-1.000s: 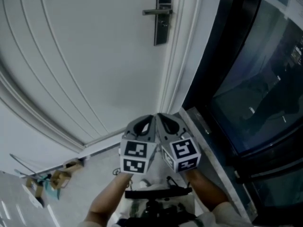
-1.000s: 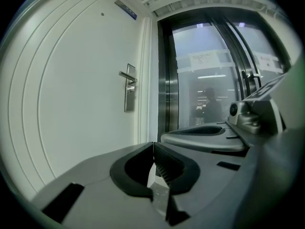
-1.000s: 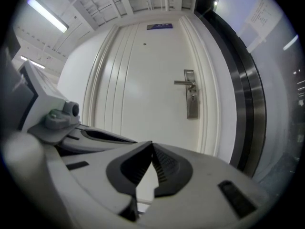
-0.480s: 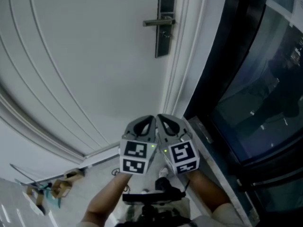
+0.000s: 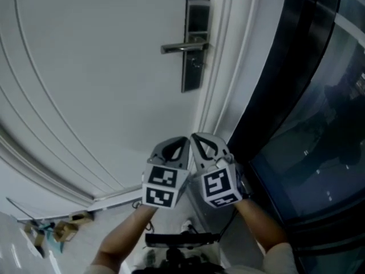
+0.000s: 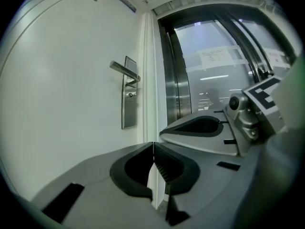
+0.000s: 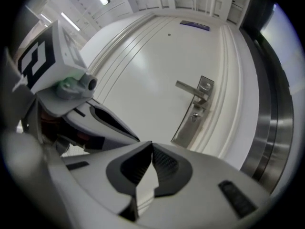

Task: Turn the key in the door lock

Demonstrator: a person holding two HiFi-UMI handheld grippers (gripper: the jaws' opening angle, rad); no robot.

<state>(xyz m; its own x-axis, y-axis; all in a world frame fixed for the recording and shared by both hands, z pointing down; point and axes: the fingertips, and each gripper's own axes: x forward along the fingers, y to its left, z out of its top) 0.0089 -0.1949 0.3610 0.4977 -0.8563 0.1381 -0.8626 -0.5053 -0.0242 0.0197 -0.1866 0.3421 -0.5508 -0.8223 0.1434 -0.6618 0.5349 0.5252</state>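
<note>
White door [image 5: 102, 67]; left tongs [image 6: 153, 144], right tongs [image 7: 152, 142] closed, empty; floor clutter [image 5: 57, 230] head view only.

**L gripper** [image 5: 183, 141] & **R gripper** [image 5: 195, 137]: grey moulded shells, each w/ a rounded window rimmed in black; ribbed dark pads [image 6: 165, 169] inside the jaws. Rear cubes [image 5: 162, 186]: white faces w/ black square markers; small round lens [image 6: 234, 102] beside R cube. R arm: pale sleeve [image 5: 283, 260].
</note>
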